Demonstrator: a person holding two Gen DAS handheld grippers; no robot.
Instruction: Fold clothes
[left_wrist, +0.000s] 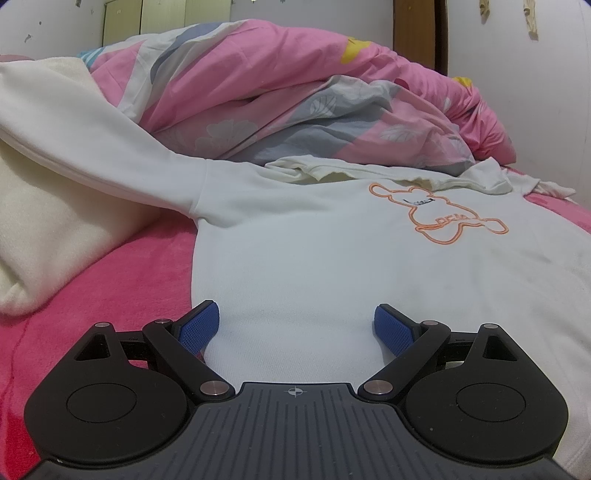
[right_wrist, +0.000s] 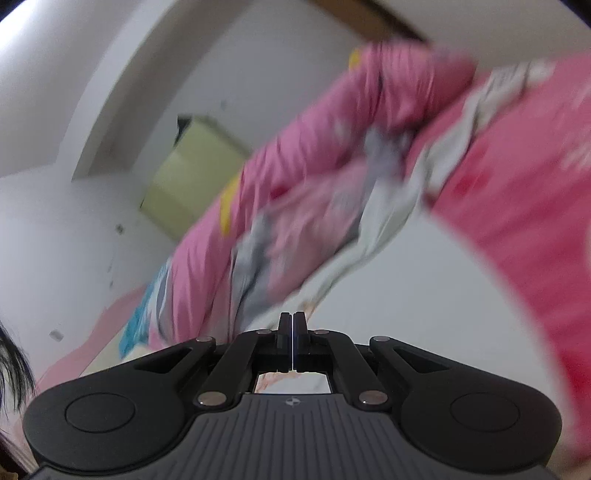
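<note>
A white sweatshirt (left_wrist: 332, 251) with an orange bear outline (left_wrist: 439, 214) lies flat on the pink bed sheet (left_wrist: 129, 280). Its left sleeve (left_wrist: 92, 140) runs up over a cream blanket. My left gripper (left_wrist: 295, 314) stands open low over the shirt's near hem, with a blue pad (left_wrist: 199, 328) on each side and only flat cloth between them. In the blurred, tilted right wrist view my right gripper (right_wrist: 292, 317) is shut, its fingers pressed together, with nothing visibly held. It is in the air above the white sweatshirt (right_wrist: 424, 288).
A crumpled pink and grey quilt (left_wrist: 277, 85) is heaped behind the shirt, with a thin cream garment (left_wrist: 332, 171) at the collar. A folded cream blanket (left_wrist: 48, 236) lies at the left. White walls and a pale cabinet (right_wrist: 184, 173) stand beyond. A person's dark hair (right_wrist: 11, 362) shows at the left edge.
</note>
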